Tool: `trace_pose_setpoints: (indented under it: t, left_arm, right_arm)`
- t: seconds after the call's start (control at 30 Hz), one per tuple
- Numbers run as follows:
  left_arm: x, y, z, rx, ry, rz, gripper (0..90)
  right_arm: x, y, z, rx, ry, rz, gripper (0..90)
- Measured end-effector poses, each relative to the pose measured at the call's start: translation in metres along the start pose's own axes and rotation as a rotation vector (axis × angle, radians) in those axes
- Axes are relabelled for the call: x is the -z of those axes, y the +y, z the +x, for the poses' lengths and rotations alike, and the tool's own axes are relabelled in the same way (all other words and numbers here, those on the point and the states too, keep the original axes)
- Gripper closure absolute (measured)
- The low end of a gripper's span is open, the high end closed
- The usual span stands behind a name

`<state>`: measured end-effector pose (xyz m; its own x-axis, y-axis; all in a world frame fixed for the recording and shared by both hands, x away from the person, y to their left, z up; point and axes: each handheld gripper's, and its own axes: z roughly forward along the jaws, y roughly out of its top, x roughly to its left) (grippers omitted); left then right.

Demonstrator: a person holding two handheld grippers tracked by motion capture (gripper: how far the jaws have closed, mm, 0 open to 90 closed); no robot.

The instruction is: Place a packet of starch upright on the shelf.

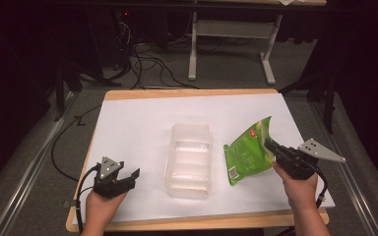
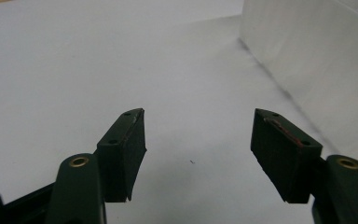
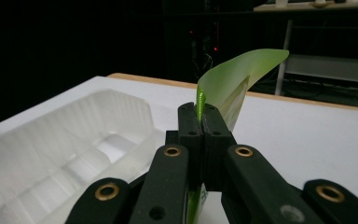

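A green snack bag (image 1: 246,151) hangs lifted off the white table (image 1: 138,123), right of a clear plastic tray (image 1: 189,160). My right gripper (image 1: 270,146) is shut on the bag's right edge. In the right gripper view the jaws are pressed together on the green bag (image 3: 233,79), whose edge curls up above the right gripper (image 3: 200,119), and the clear tray (image 3: 74,140) lies to the left. My left gripper (image 1: 130,177) rests at the front left of the table. Its open, empty jaws point toward the tray wall (image 2: 317,56) in the left gripper view, where the left gripper (image 2: 198,140) frames bare table.
The table's wooden front edge (image 1: 202,221) runs just below both hands. Beyond the far edge stand a white desk frame (image 1: 231,39) and loose cables (image 1: 147,64) on the floor. Metal rails run along both sides.
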<state>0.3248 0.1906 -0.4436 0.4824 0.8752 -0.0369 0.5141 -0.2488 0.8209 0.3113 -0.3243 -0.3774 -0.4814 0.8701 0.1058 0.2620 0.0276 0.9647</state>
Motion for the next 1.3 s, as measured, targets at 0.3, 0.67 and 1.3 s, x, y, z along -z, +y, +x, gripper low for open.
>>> trace_pose_setpoints:
  t: [0.3, 0.67, 1.3]
  left_arm:
    - [0.002, -0.001, 0.001, 0.006, 0.004, -0.006, 35.9]
    - [0.001, -0.001, 0.001, -0.001, 0.004, -0.002, 36.0]
    - [0.001, -0.001, 0.0, 0.0, -0.004, -0.002, 35.9]
  right_arm:
    - [-0.012, 0.018, 0.023, 0.083, 0.007, -0.041, 90.0]
    - [-0.01, 0.022, 0.035, 0.137, -0.007, -0.078, 90.0]
    - [-0.02, 0.003, 0.025, 0.052, 0.035, -0.004, 70.1]
